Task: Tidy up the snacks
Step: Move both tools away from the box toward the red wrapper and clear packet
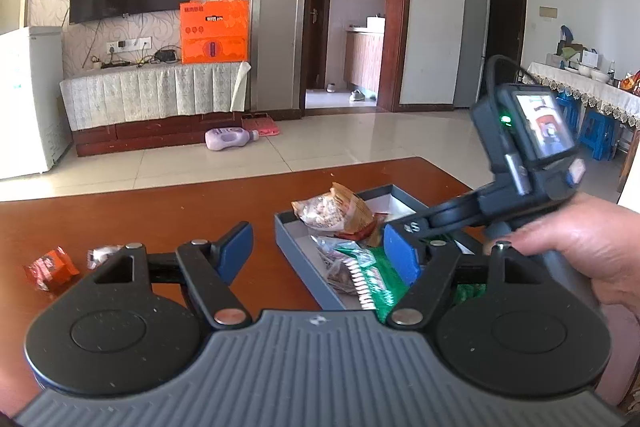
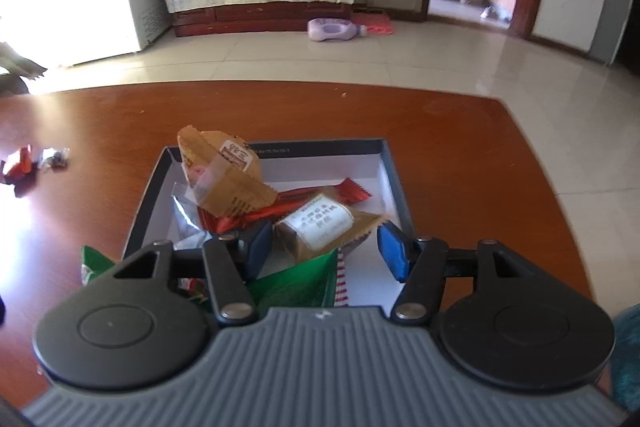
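A shallow dark blue box (image 2: 276, 148) with a white floor sits on the brown table and holds several wrapped snacks: a tan packet (image 2: 224, 171), a red packet (image 2: 320, 195), a brown labelled packet (image 2: 324, 227) and a green packet (image 2: 296, 287). My right gripper (image 2: 324, 251) is open above the box, its fingers either side of the brown packet. My left gripper (image 1: 320, 255) is open and empty, over the box's (image 1: 292, 251) left wall. An orange snack (image 1: 50, 267) and a silver snack (image 1: 100, 255) lie loose on the table at the left; they also show in the right wrist view (image 2: 20, 163).
The table's far edge (image 1: 240, 167) is close behind the box. The right hand and its gripper body (image 1: 532, 163) stand right of the box. A purple bottle (image 1: 228, 139) lies on the floor beyond.
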